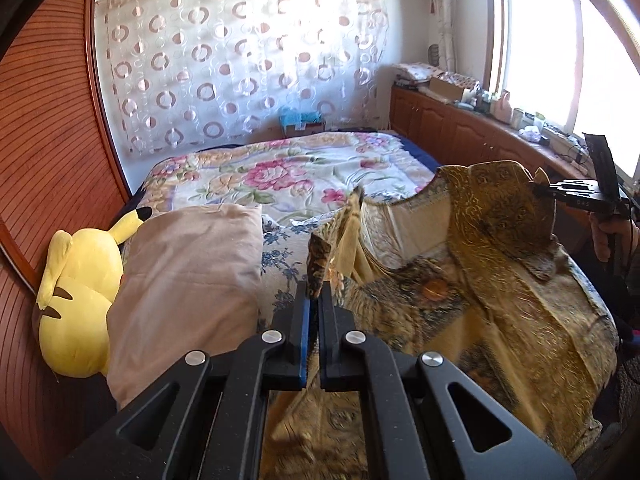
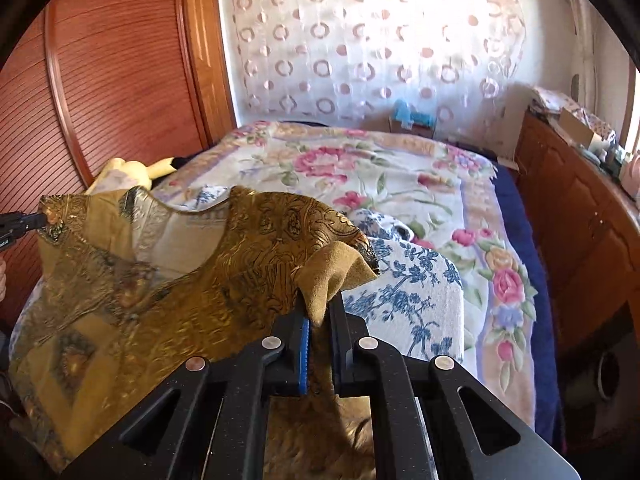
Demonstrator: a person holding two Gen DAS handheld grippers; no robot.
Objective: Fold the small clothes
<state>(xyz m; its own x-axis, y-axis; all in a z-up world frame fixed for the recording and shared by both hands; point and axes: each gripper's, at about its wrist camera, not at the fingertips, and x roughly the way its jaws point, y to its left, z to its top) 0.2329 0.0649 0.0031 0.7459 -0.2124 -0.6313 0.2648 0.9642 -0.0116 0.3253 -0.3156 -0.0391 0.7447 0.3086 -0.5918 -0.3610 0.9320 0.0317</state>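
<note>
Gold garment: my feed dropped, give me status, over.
Left gripper and right gripper shut on gold garment, one top corner each. Garment lifted over bed. Nothing blocking.

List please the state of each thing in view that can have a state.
Left gripper: shut on garment's corner.
Right gripper: shut on garment's other corner.
Gold patterned garment: lifted at both corners, rest lying on the bed.
Beige pillow: lying flat.
Yellow plush toy: lying beside pillow.

free: floral bedspread [image 2: 360, 168] beyond | blocked: pillow [image 1: 180, 288], plush toy [image 1: 80, 292] left; cabinets [image 2: 580, 216] right
</note>
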